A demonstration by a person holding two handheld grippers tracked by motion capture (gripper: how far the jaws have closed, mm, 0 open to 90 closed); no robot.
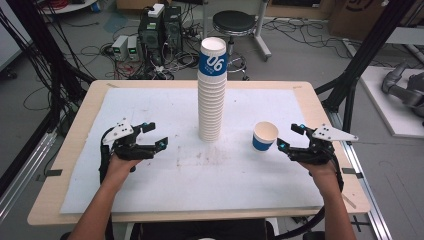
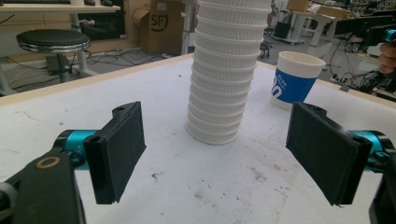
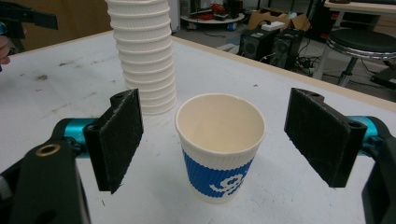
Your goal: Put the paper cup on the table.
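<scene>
cup stack [image 2: 224, 70] top cut off, single cup [image 3: 219, 144] whole

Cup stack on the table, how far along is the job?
One single cup already stands upright apart from the cup stack. Nothing is in hand: the right tongs are open facing that cup, the left tongs open facing the stack. The tall stack is left.
</scene>
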